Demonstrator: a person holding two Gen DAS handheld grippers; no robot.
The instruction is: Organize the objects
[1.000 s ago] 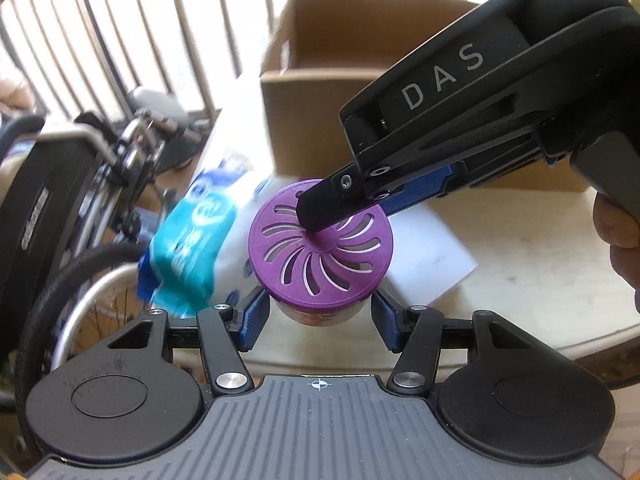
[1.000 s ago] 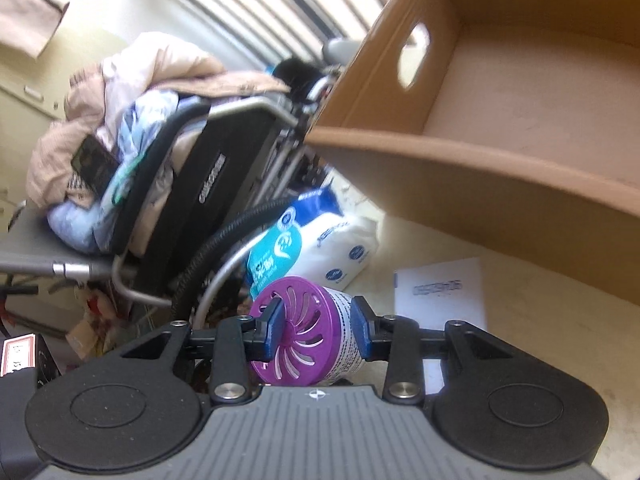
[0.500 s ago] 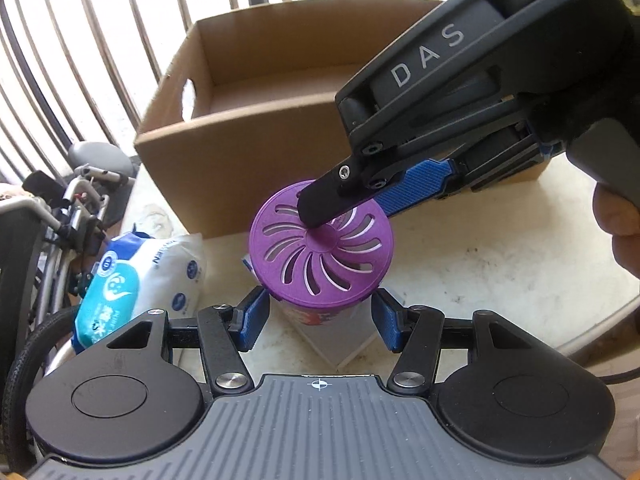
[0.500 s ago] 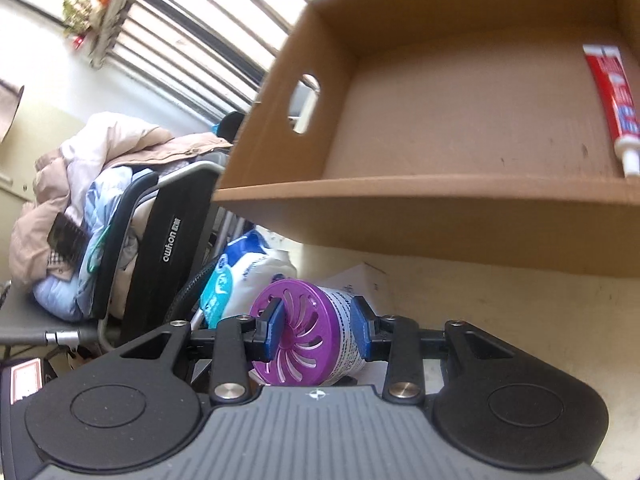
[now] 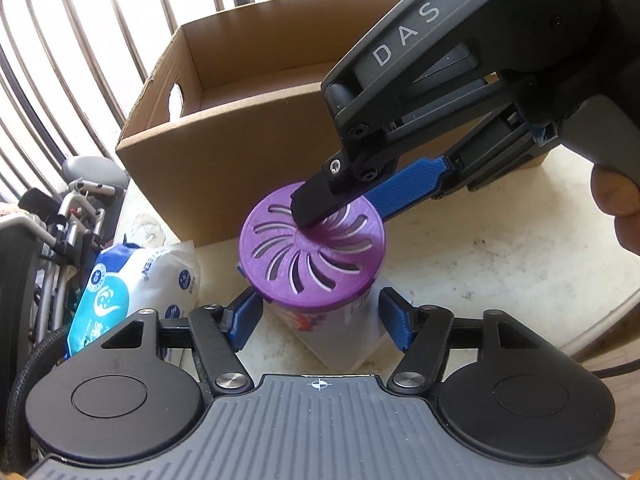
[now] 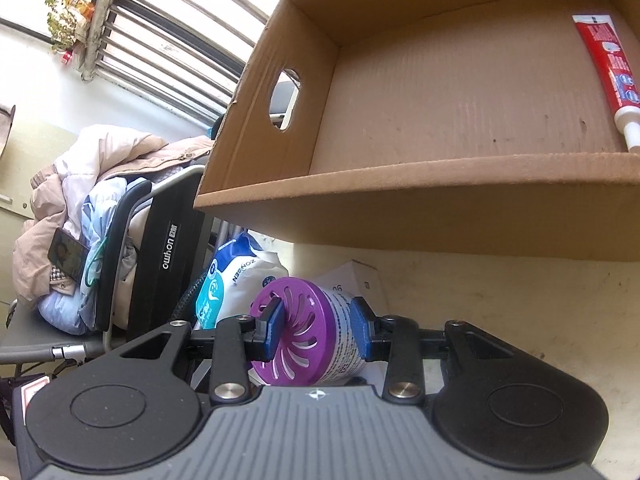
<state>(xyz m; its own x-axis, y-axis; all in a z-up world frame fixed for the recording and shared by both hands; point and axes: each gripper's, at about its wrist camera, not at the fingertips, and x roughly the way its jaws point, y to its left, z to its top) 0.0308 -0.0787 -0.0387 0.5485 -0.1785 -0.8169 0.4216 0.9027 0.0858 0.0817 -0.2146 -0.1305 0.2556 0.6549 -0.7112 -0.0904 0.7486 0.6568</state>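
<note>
air freshener (image 6: 308, 330) being clamped by right gripper (image 6: 316, 330)
purple vented lid, printed white body; left gripper (image 5: 320, 316) jaws just widening, pads clearing its sides.

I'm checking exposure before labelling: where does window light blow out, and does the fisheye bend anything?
Left wrist view: sky behind the window bars is blown white and the bars bow. Right wrist view: the cardboard box rim curves, and the window at top left glares.

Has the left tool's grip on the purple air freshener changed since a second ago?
Yes. The left tool has just been opening; its pads now stand clear of the air freshener, which the right tool holds near the cardboard box.
</note>
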